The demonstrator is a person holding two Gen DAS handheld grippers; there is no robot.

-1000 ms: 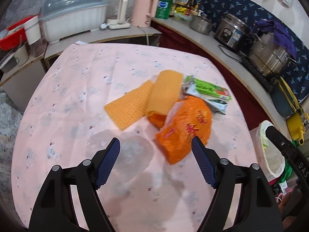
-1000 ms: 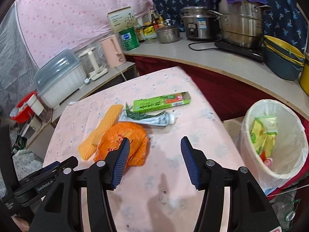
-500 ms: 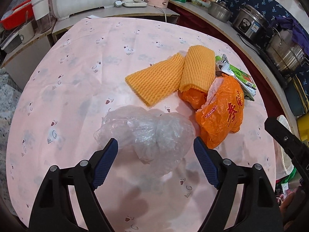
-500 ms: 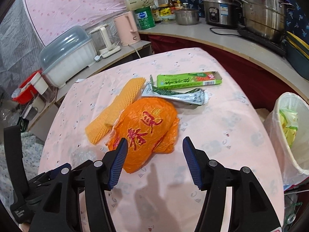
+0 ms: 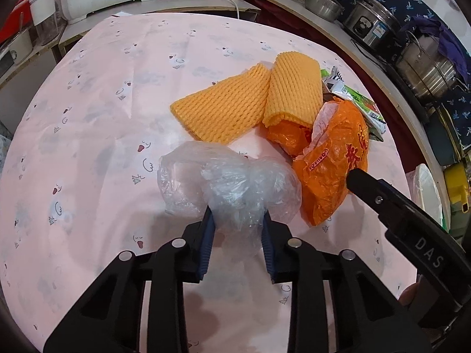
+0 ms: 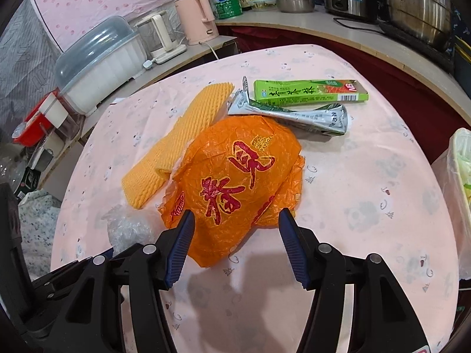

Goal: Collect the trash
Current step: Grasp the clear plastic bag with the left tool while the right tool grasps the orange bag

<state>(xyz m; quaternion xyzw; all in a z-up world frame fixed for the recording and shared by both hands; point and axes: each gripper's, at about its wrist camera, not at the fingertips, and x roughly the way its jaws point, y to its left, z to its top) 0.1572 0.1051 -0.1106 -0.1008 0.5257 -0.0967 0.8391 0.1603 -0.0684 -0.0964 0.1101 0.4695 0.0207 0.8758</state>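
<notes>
I hold one hand-held gripper in each hand over a tabletop point(image 5: 117, 94) covered in a pale pink patterned cloth. My left hand-held gripper point(image 5: 238, 239) is closing its jaws on a crumpled clear plastic bag point(image 5: 226, 182); the blue pads already press the near bunch of film from both sides, while most of the bag billows out ahead of them, resting on the cloth. My right hand-held gripper point(image 6: 237, 242) has its jaws apart, straddling the near edge of an orange plastic bag point(image 6: 235, 182) with red characters, without pinching it yet.

Beyond the orange bag lie yellow foam netting point(image 6: 176, 144), a silver wrapper point(image 6: 291, 114) and a green carton point(image 6: 309, 92), all close together. A white-lined bin point(image 6: 462, 194) stands off the tabletop's right edge.

To do this step well, I judge the left jaws should finish closing until the slippery film is bunched firmly, since thin plastic can slide out. I should lift it straight up so the loose part clears the foam netting just beside it. The right jaws should sink a little lower so the pads catch a thick fold of orange bag, not only its top skin, before closing.
</notes>
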